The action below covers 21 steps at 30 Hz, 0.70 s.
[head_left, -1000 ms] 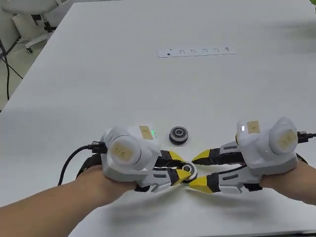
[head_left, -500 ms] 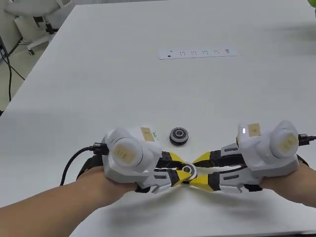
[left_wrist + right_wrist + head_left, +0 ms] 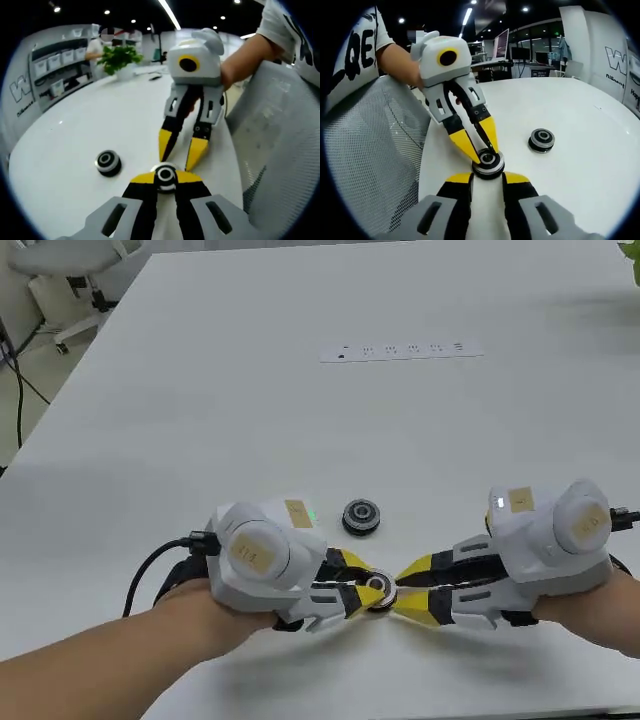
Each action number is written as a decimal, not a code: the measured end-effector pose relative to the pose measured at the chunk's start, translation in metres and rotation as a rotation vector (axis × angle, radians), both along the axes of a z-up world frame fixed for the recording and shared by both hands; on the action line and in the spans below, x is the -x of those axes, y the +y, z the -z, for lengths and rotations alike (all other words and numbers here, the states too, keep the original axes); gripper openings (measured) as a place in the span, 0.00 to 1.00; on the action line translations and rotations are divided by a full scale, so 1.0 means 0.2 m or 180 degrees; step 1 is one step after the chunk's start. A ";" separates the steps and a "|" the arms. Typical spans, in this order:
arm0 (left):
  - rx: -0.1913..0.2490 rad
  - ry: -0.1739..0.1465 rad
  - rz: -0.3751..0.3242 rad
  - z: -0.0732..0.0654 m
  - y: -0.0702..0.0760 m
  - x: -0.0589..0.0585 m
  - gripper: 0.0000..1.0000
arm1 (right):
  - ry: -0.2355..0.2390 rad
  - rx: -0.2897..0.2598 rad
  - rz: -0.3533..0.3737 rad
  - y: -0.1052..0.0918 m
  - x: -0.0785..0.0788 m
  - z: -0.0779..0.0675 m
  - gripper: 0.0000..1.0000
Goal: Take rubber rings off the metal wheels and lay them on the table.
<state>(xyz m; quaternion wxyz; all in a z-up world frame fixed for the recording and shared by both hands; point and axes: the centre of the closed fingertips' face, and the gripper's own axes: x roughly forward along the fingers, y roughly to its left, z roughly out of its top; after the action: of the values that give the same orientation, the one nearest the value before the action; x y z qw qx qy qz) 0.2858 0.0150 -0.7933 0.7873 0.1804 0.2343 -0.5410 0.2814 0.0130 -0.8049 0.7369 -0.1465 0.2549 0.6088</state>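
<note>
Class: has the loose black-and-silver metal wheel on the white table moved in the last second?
No. The loose black-and-silver metal wheel keeps its spot below the white power strip; only the camera shifted.

White table (image 3: 200, 390): wheel (image 3: 361, 516), power strip (image 3: 400, 350)

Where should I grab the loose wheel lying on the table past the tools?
The loose wheel lies flat, hub up, bare table all round. Likely come straight down from above and pinch across its black rubber ring, on opposite sides of the rim.
</note>
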 end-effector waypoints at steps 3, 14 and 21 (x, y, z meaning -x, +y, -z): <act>-0.0002 -0.0002 -0.0001 0.00 0.00 0.00 0.13 | -0.0058 0.0011 -0.0018 0.02 -0.01 0.00 0.21; -0.0018 -0.0012 -0.0014 0.00 0.00 0.00 0.13 | -0.0114 0.0007 -0.0010 0.05 -0.02 0.00 0.23; -0.0026 -0.0023 -0.0037 0.00 0.00 0.00 0.12 | -0.0109 0.0022 -0.0016 0.03 -0.02 0.00 0.20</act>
<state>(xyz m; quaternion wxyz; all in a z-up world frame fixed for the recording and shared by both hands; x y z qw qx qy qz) 0.2864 0.0149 -0.7929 0.7905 0.1842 0.2347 -0.5348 0.2845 0.0190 -0.8054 0.7391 -0.1602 0.2439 0.6071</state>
